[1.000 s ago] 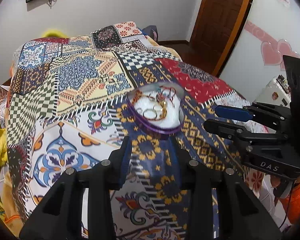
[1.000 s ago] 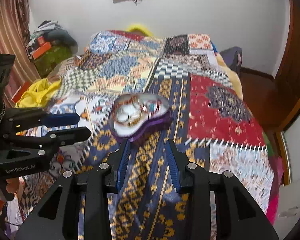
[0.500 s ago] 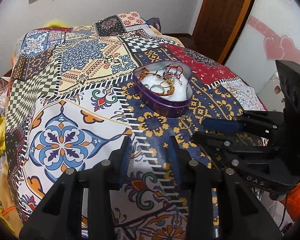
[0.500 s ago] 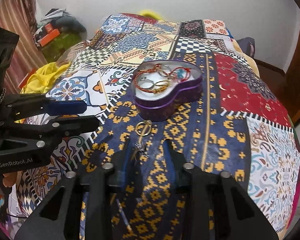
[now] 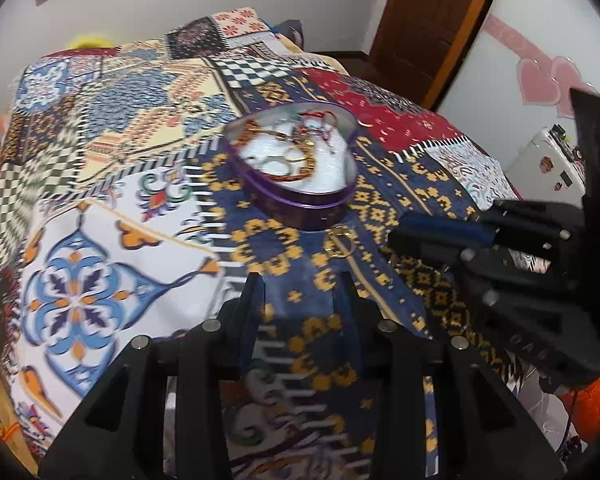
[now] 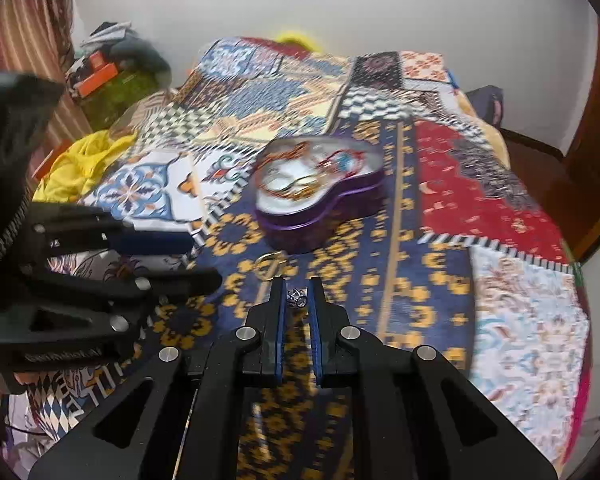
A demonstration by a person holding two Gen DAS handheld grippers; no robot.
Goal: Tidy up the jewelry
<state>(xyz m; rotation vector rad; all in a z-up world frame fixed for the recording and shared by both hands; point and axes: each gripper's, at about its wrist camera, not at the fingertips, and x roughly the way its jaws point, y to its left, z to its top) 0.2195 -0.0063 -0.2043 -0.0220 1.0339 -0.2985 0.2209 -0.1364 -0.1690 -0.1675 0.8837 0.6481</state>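
Observation:
A purple heart-shaped tin point(image 5: 300, 196) point(image 6: 320, 216) stands open on the patterned bedspread, lined white and holding bracelets and rings. A gold ring point(image 5: 340, 242) point(image 6: 269, 262) lies on the cloth just in front of the tin. My right gripper point(image 6: 297, 294) has its jaws closed to a narrow gap around a small silver jewelry piece point(image 6: 296, 297) at its fingertips. It also shows in the left wrist view point(image 5: 412, 236) at the right. My left gripper point(image 5: 300, 288) is open and empty, in front of the tin; it also shows in the right wrist view point(image 6: 196, 258) at the left.
The patchwork bedspread point(image 5: 120, 160) covers the whole bed. Yellow cloth point(image 6: 80, 164) and a pile of clutter point(image 6: 112, 68) lie beyond the bed's left side. A wooden door point(image 5: 432, 24) and a white cabinet point(image 5: 548, 164) stand at the right.
My right gripper's jaws have narrowed onto the small silver piece beside the gold ring. Both grippers have shifted relative to the tin since a second ago, when they were nearer to it.

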